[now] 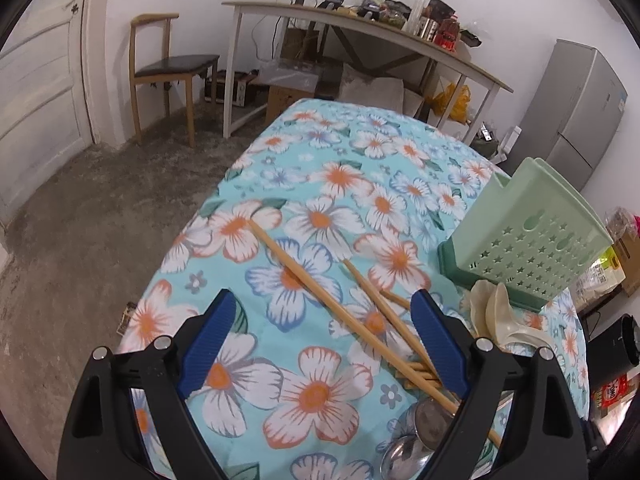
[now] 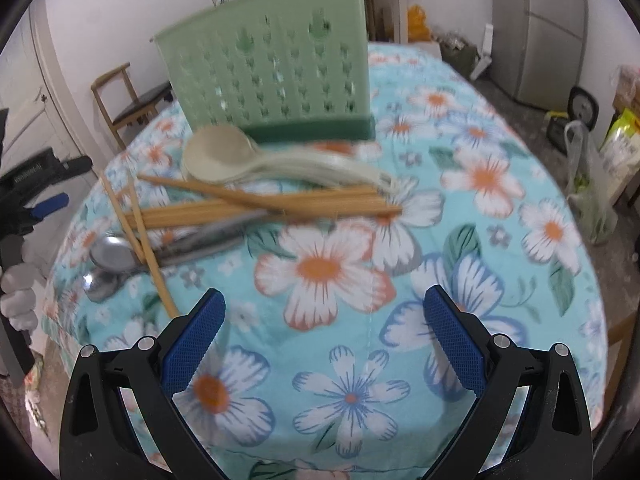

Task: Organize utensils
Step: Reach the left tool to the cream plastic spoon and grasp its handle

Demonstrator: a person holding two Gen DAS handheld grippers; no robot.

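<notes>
Lying crossed: bamboo chopsticks (image 2: 256, 210) beside green holder (image 2: 272, 80).

Open L gripper (image 1: 322, 316) over chopsticks (image 1: 320, 294)

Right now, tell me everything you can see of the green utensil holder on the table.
The green utensil holder is a pale green box that looks like plastic, its walls pierced with rows of small cut-outs, a few larger ones near the top. It stands upright in a darker green base tray on the floral tablecloth, at the far side of the utensil pile. Its rim steps down at one corner. No utensils show above its rim. Cream spoons lie close before the tray; contact is unclear.
</notes>
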